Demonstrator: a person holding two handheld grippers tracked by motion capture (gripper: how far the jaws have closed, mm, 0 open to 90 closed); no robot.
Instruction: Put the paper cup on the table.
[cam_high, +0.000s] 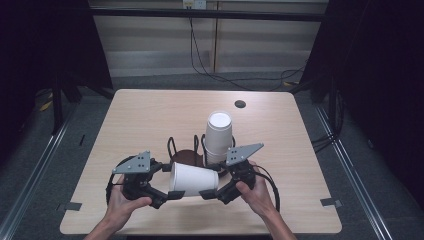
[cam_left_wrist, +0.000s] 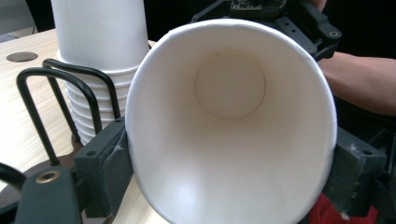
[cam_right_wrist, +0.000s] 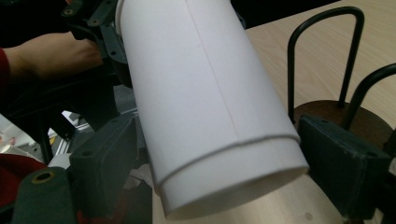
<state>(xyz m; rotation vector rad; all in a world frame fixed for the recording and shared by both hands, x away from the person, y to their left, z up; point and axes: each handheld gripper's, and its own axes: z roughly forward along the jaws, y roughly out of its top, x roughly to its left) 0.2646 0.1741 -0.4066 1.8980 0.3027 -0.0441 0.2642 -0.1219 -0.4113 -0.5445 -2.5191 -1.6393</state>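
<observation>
- A white paper cup (cam_high: 192, 179) lies on its side above the table (cam_high: 135, 120), between both tools.
- The left gripper (cam_high: 167, 196) pinches its open rim end.
- The right gripper (cam_high: 210, 194) clamps its base end.
- A stack of cups (cam_high: 219, 137) stands upright in the wire rack (cam_high: 176, 147) just behind.

Both grippers are black: left gripper (cam_high: 169, 195) and right gripper (cam_high: 209, 194) each wear a grey three-cornered plate with dark screws, looping black cables behind, bare forearms showing.
</observation>
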